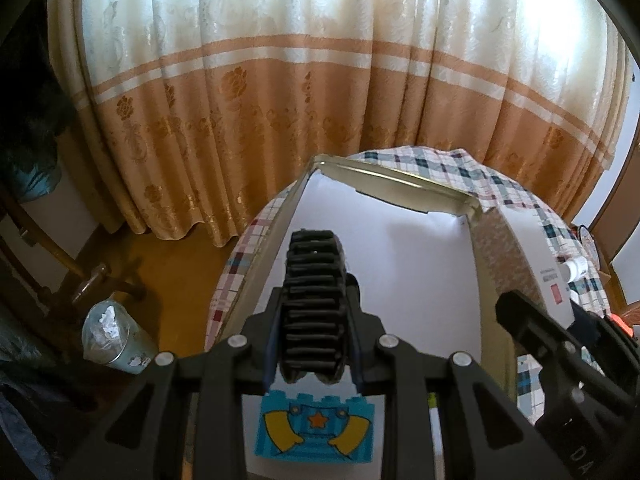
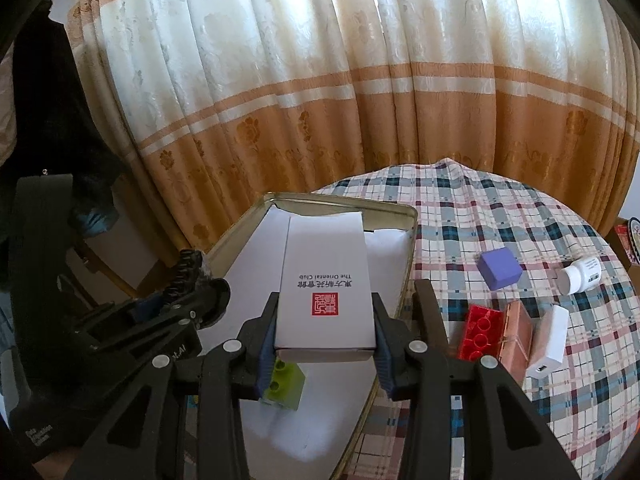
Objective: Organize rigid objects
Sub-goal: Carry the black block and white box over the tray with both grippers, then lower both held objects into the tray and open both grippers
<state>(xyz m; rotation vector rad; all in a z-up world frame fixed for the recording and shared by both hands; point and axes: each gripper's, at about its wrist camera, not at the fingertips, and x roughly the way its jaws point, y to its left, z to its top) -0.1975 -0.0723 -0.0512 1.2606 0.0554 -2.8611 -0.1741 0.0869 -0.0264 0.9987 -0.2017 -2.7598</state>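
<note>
My right gripper (image 2: 325, 330) clamps a white rectangular cardboard box (image 2: 325, 284), long axis pointing away toward the cream-and-orange curtain (image 2: 360, 100); my left gripper (image 1: 316, 340) clamps a black ribbed toy (image 1: 314, 300), both above the paper-lined metal tin (image 2: 408, 248) on the plaid tablecloth (image 2: 520, 208).

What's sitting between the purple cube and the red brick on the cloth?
Nothing: bare checked tablecloth separates the purple cube and red brick, shown in the right wrist view.
</note>
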